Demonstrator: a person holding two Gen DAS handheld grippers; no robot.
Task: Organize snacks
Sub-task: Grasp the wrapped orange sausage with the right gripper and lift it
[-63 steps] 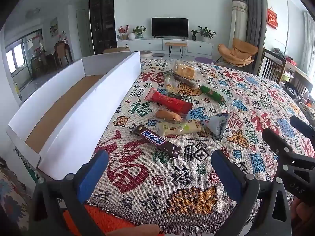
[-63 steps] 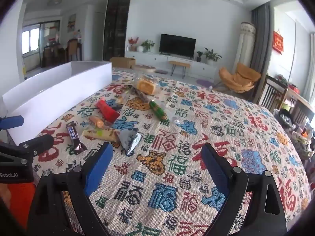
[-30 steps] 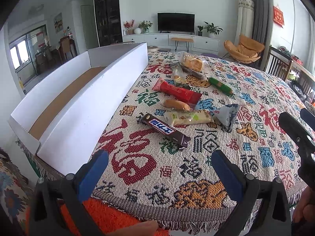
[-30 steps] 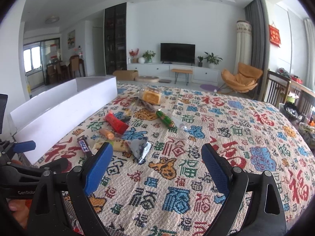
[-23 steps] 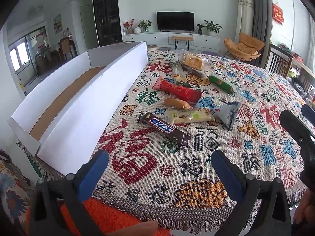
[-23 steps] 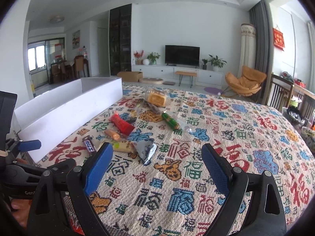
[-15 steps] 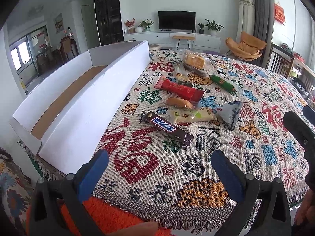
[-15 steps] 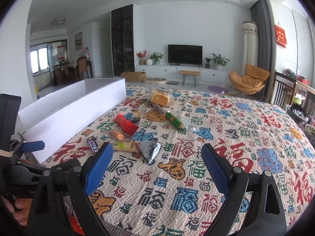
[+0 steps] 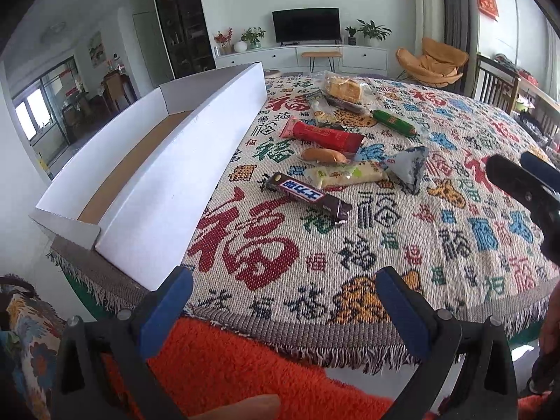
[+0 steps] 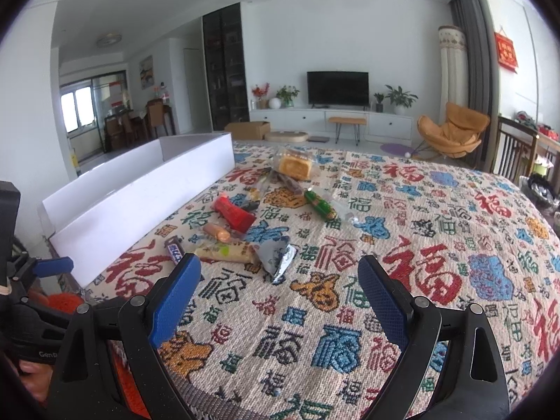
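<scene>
**Both grippers hovering wide over the snack table**

The left wrist view is looking down into the white box (image 9: 168, 161), showing its brown cardboard floor; the right wrist view is catching only the box's outer wall (image 10: 140, 206). The left view is also showing an orange rug (image 9: 245, 360) below the table edge, and a fingertip at the bottom of the frame. The right view is taking in more of the room: the TV (image 10: 337, 88) and an orange chair (image 10: 451, 129).

The snacks are lying in a loose cluster on the patterned cloth (image 9: 385, 252), just beside the box and outside it: a chocolate bar (image 9: 306, 197) nearest, then a pale wafer pack (image 9: 346, 176), a sausage (image 9: 323, 155), a red pack (image 9: 320, 134), a green stick (image 9: 393, 122), a silver pouch (image 9: 409, 168) and a wrapped cake (image 9: 344, 87) farthest.

The left gripper (image 9: 285, 309) is hanging at the near table edge, jaws spread wide and holding nothing. The right gripper (image 10: 280, 294) is sitting above the cloth, just short of the pouch, equally wide and empty.
</scene>
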